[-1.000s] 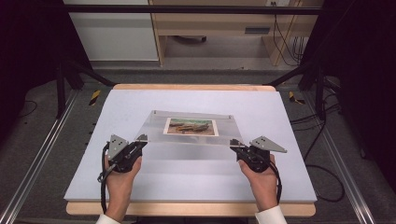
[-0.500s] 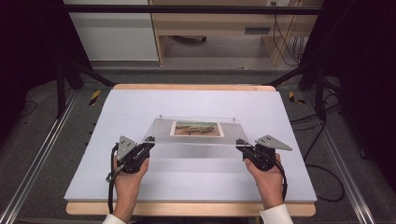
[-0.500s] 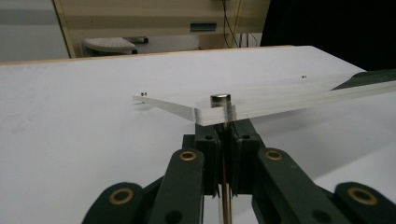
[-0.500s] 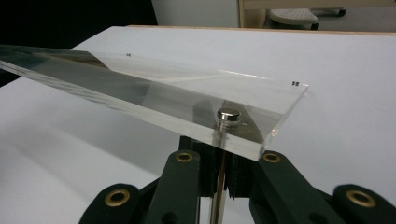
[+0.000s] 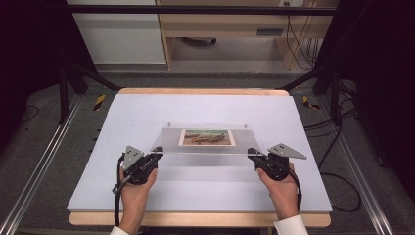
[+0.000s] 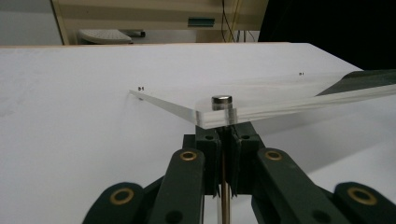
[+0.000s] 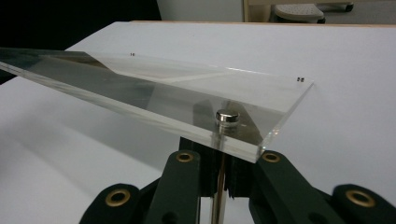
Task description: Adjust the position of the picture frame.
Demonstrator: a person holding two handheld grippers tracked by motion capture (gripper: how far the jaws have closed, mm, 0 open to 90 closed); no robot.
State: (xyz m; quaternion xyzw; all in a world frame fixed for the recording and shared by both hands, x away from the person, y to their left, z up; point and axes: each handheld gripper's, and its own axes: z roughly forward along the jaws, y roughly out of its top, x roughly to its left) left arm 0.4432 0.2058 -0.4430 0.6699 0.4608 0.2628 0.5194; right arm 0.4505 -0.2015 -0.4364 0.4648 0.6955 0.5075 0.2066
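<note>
A clear acrylic frame (image 5: 205,138) with a printed picture (image 5: 206,137) in it hangs above the white table (image 5: 147,112), held up at its two near corners. The left claw (image 5: 155,155) is closed on the metal post (image 6: 221,101) at the near left corner, and the right claw (image 5: 253,155) is closed on the post (image 7: 226,116) at the near right corner.

Table cover (image 5: 147,122): showing plain white.
Acrylic frame (image 5: 169,140): looking clear, carrying a brown-green picture (image 5: 206,137) at its centre.
Standoff cap (image 6: 222,100): shining silver on the frame's corner.
Gripper jaws: showing black with brass rivets.
Table edge (image 5: 195,219): showing pale wood.
</note>
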